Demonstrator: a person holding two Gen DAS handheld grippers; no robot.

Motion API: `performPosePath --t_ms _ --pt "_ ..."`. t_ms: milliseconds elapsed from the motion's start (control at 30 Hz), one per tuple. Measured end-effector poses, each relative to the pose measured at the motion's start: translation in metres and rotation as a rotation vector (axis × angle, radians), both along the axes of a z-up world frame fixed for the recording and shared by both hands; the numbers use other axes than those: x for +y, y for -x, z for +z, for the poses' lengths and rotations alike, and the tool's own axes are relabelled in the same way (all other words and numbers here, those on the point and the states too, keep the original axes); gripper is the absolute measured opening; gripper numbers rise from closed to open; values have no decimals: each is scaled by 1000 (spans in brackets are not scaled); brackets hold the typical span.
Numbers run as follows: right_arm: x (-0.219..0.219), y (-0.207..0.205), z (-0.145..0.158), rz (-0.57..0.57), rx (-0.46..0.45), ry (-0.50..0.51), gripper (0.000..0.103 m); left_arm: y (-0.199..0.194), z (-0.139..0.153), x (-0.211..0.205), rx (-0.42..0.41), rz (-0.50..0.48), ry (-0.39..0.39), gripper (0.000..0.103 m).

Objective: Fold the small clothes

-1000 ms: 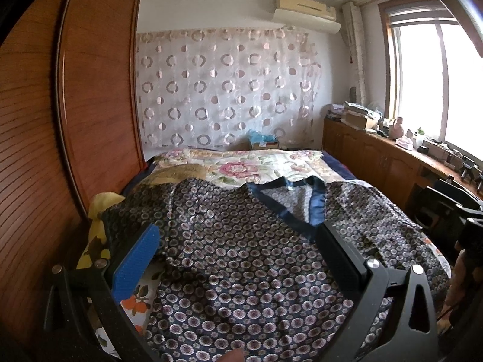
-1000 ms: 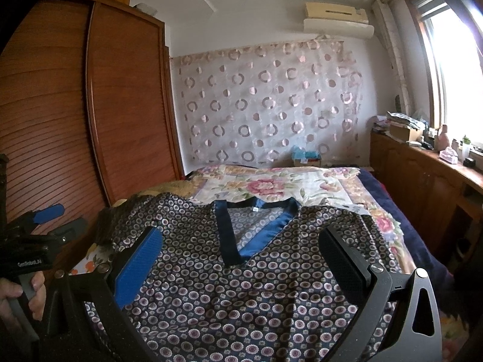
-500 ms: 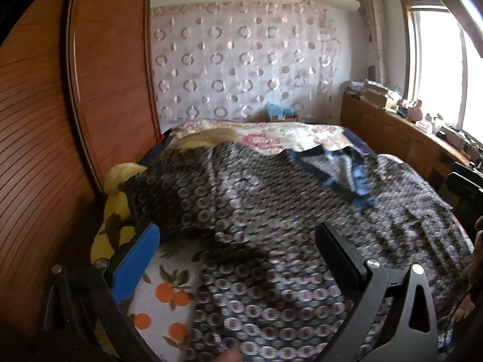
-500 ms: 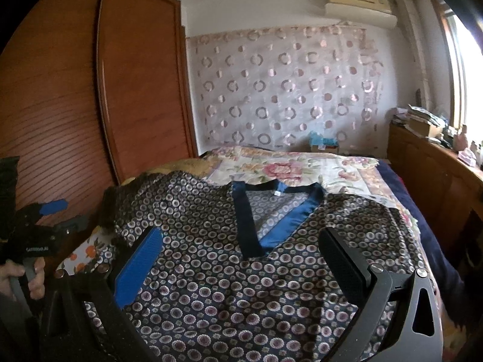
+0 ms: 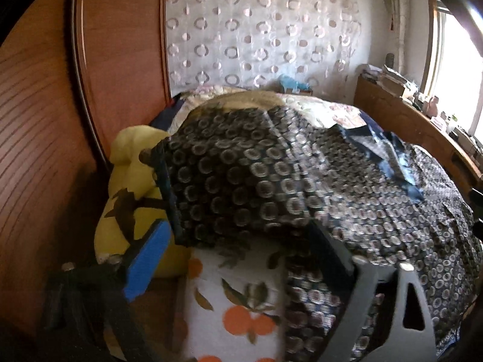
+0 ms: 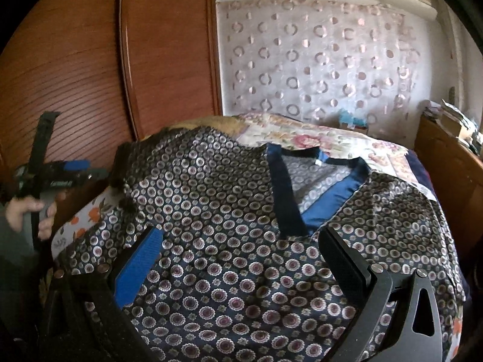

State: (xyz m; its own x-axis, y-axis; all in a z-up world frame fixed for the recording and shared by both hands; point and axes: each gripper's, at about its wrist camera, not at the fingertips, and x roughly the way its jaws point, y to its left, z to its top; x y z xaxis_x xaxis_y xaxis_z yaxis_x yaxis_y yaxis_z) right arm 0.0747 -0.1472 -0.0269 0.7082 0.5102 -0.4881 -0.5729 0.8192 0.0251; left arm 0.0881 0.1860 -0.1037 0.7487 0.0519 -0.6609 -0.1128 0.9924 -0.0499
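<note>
Left wrist view: left tongs (image 5: pixel 241 259), closing with nothing gripped, have dropped toward the shirt (image 5: pixel 271 181) sleeve at 11 o'clock on the bed (image 5: pixel 235 301); right tongs (image 6: pixel 241 259) hover wide, so folding starts.

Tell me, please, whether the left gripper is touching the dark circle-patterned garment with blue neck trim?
Cannot tell. In the left wrist view the closing left gripper frames the garment's sleeve edge, but blur hides whether a pad meets cloth.
</note>
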Motion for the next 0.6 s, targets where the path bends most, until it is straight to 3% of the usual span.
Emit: performPosePath --t_ms 100,400,467,567,600 --pt "3 1 -1 13 10 5 103 -11 -11 3 55 -21 -3 79" --pt "1 1 -1 28 6 17 103 -23 -34 12 160 -35 -48 78" --pt "4 -1 -3 27 0 17 103 -29 -36 14 162 -27 -66 70" --pt "9 -3 -7 29 3 25 103 -36 -39 20 170 -7 -96 49" --pt "9 -4 -8 31 5 28 103 -36 -39 22 166 -6 -97 37"
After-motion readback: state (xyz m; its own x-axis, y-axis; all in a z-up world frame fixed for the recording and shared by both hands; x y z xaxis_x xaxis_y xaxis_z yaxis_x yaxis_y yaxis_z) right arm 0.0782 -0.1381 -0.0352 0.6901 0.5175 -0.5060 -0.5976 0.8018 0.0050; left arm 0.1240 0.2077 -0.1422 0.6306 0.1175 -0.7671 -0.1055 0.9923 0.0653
